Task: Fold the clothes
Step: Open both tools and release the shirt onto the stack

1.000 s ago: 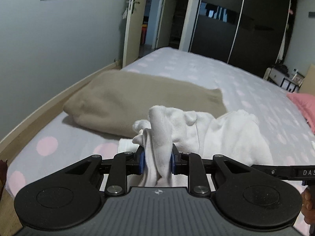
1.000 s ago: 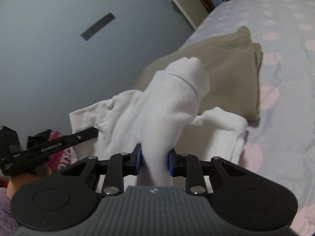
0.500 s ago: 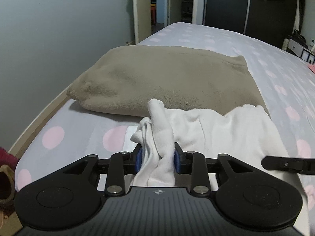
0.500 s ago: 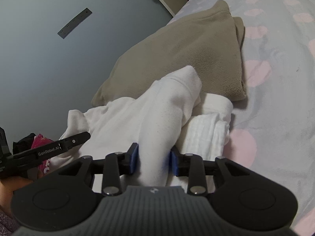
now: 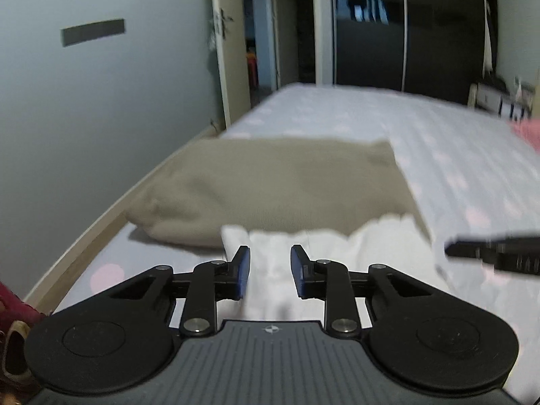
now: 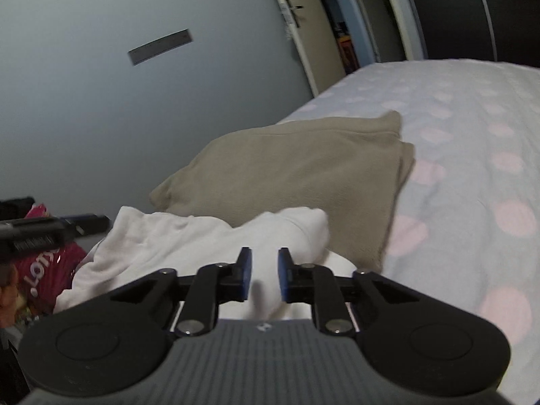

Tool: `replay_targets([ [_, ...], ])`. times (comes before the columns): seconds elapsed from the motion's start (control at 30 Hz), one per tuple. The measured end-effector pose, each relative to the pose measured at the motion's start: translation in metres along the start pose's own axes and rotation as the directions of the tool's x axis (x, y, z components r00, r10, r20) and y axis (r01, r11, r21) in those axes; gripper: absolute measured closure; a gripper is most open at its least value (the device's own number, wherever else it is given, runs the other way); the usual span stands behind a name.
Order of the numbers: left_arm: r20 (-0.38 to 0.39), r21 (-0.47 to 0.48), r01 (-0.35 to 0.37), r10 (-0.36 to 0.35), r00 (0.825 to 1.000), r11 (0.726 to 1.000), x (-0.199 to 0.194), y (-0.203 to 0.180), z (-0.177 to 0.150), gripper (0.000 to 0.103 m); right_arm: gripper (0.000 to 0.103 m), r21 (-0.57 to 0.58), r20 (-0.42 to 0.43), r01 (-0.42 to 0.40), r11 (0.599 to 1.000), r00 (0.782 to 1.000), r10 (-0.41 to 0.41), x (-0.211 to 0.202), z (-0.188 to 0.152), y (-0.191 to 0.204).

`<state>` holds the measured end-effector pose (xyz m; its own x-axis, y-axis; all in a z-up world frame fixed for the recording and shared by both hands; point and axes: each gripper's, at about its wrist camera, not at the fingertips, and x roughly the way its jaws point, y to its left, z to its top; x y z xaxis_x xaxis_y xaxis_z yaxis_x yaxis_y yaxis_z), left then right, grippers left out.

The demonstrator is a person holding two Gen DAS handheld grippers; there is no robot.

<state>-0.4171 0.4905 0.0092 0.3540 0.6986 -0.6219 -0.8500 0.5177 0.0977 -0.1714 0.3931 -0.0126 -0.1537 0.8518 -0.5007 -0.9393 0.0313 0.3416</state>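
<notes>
A white garment (image 5: 371, 246) lies in a low heap on the spotted bed sheet (image 5: 472, 175), just in front of a folded beige garment (image 5: 280, 185). My left gripper (image 5: 270, 270) is open, its blue pads apart over the white cloth. My right gripper (image 6: 264, 275) is also open over the same white garment (image 6: 189, 236), with cloth showing between the pads but not pinched. The beige garment (image 6: 303, 172) lies behind it. The right gripper's finger (image 5: 492, 248) shows at the right of the left wrist view.
A grey wall (image 5: 101, 101) runs along the bed's left side, with a wooden bed edge (image 5: 77, 260). A door (image 5: 233, 50) and dark wardrobe (image 5: 405, 33) stand beyond the bed. A pink bag (image 6: 47, 270) lies at the left. A pink item (image 5: 526, 131) lies far right.
Both grippers have let go of the white garment and opened. The cloth has dropped from its raised bunches onto the bed, and both grippers have pulled back a little.
</notes>
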Motion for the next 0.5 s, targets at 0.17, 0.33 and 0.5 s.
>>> replay_targets([
  [0.17, -0.092, -0.023, -0.02, 0.018, 0.996, 1.0, 0.029, 0.015, -0.011, 0.079, 0.086, -0.041, -0.024, 0.019, 0.999, 1.0, -0.02, 0.033, 0.003, 0.004],
  [0.33, -0.133, -0.056, -0.029, 0.021, 0.991, 0.998, 0.051, 0.024, -0.017, 0.079, 0.089, 0.007, -0.093, 0.063, 0.998, 0.994, -0.062, 0.067, -0.011, -0.016],
  [0.5, -0.154, -0.103, -0.03, 0.014, 0.988, 0.994, 0.058, 0.03, -0.023, 0.074, 0.089, 0.06, -0.119, 0.062, 0.996, 0.991, -0.054, 0.08, -0.017, -0.029],
])
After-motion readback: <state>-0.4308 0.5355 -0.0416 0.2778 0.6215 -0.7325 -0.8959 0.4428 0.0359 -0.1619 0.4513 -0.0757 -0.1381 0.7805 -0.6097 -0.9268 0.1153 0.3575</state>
